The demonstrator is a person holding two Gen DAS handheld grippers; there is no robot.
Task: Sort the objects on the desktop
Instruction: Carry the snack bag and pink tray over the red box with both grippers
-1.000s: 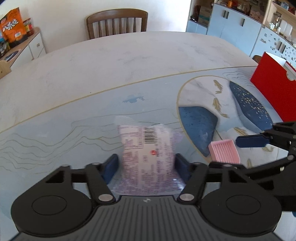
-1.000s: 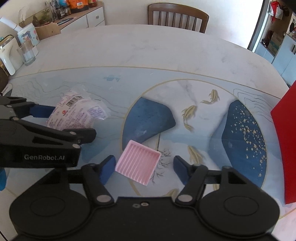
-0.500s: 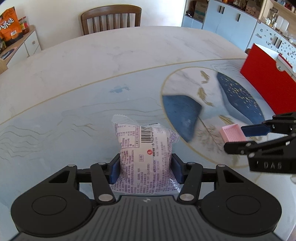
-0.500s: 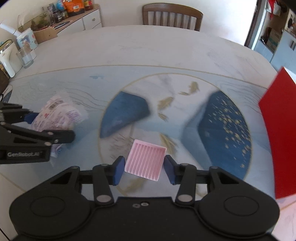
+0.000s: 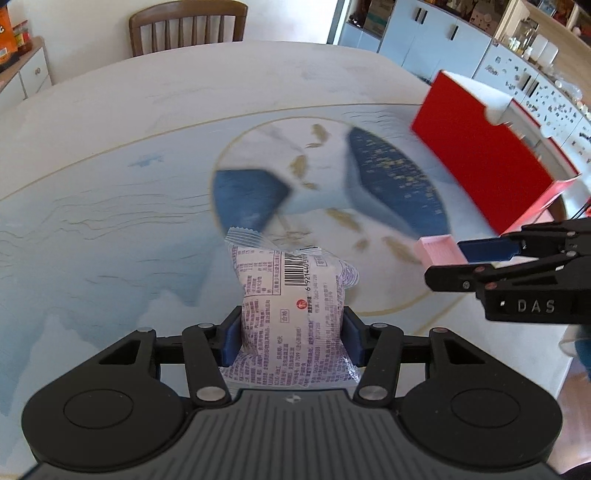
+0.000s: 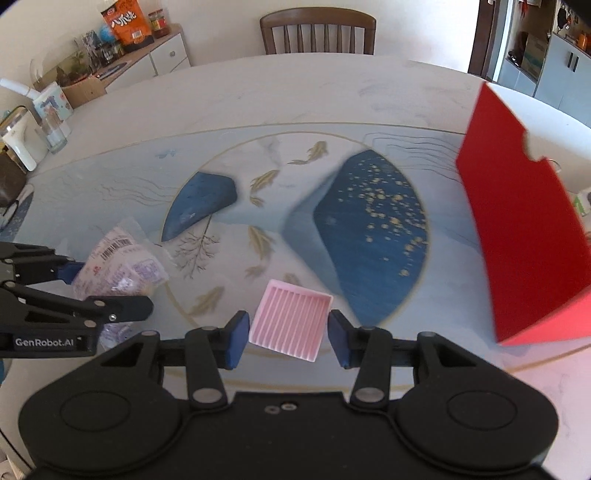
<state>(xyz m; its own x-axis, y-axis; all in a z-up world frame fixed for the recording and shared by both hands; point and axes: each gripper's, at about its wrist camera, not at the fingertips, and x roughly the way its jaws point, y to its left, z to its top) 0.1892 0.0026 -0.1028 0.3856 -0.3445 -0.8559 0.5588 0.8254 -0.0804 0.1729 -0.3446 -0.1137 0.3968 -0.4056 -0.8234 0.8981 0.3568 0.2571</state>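
My left gripper (image 5: pixel 291 338) is shut on a white and purple snack packet (image 5: pixel 291 295) with a barcode, held above the table. The packet also shows at the left of the right wrist view (image 6: pixel 122 262). My right gripper (image 6: pixel 288 338) is shut on a pink ribbed square tray (image 6: pixel 290 319), lifted off the table. The tray's edge shows in the left wrist view (image 5: pixel 439 251) between the right gripper's fingers. A red open box (image 6: pixel 517 221) stands at the right; it also shows in the left wrist view (image 5: pixel 484 147).
The table (image 6: pixel 295 110) carries a blue and white mat with gold fish (image 6: pixel 369 206). A wooden chair (image 6: pixel 317 31) stands at the far side. A cabinet (image 6: pixel 155 55) with snack bags, jars and a glass is at the far left.
Both grippers closed on their objects and lifted them. Both have swung right, toward the red box, which now looms larger in both views.
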